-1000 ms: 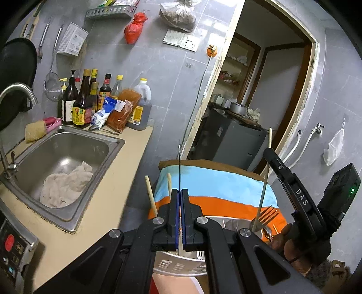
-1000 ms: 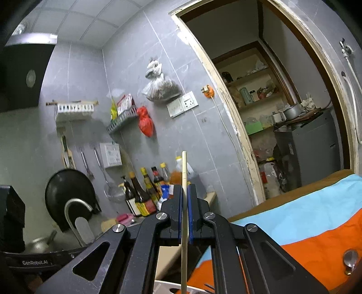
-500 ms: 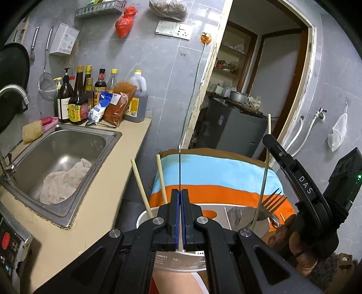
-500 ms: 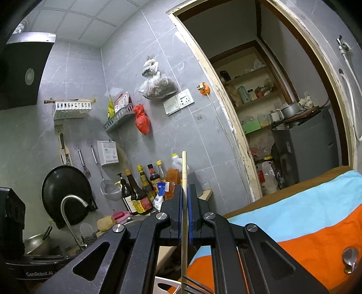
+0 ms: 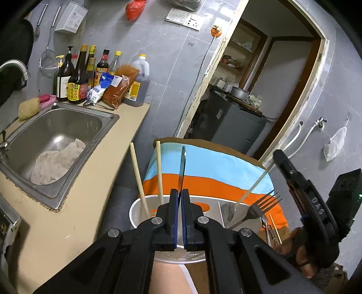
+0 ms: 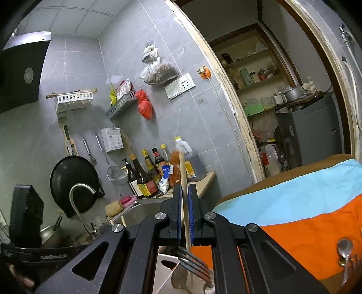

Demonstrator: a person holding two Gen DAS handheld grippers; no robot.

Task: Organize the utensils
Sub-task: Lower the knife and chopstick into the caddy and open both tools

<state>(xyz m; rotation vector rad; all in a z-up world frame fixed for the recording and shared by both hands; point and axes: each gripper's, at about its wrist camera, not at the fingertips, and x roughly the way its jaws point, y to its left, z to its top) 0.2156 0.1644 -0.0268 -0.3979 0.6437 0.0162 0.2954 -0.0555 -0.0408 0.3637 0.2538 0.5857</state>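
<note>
We see grey tiled walls ahead of the claw. Left of it runs our beige worktop with a steel sink; sauce bottles stand against the wall behind. Ahead and right, a wooden door frame opens onto a dim storeroom with shelves. Overhead, white ceiling panels.

Sink: brushed steel, dull sheen. Rag in it: rough pale cloth. Fork: polished metal. Chopsticks: plain matt wood. Utensil holder: smooth white, looks plastic. Striped cover: matt cloth. Counter: smooth beige, matt.
</note>
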